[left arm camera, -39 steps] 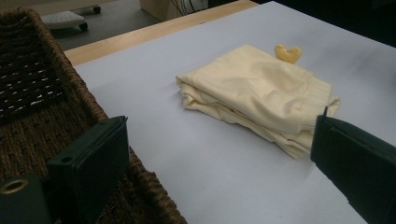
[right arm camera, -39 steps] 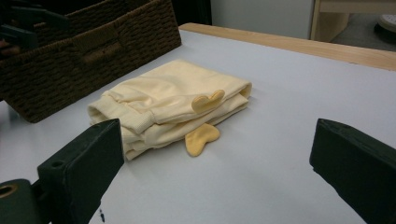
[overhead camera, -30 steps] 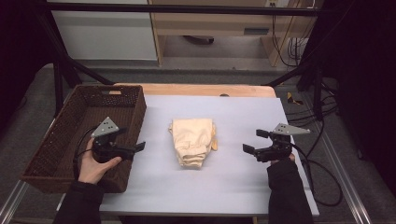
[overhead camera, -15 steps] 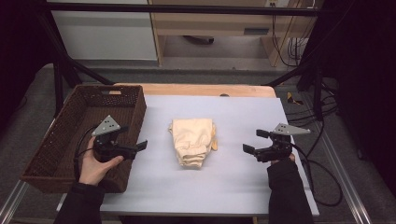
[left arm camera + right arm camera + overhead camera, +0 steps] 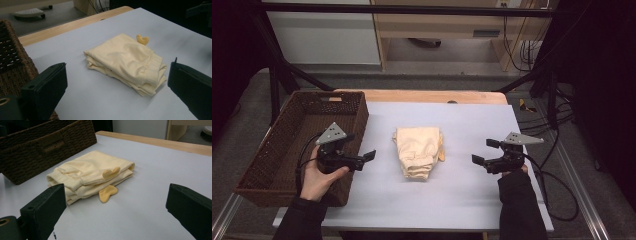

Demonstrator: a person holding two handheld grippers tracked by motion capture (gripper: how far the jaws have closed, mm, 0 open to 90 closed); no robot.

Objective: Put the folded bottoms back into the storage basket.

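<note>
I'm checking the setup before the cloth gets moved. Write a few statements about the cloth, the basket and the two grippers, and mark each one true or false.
1. The folded yellow cloth lies on the table, between the two grippers. True.
2. The left gripper is shut on the cloth. False: it is open and apart from the cloth, beside the basket.
3. The cloth is inside the basket. False: it lies on the table, to the right of the basket.
4. The right gripper is open and holds nothing. True.
5. Small yellow heart-shaped flaps stick out at the cloth's side toward the right gripper. True.
</note>
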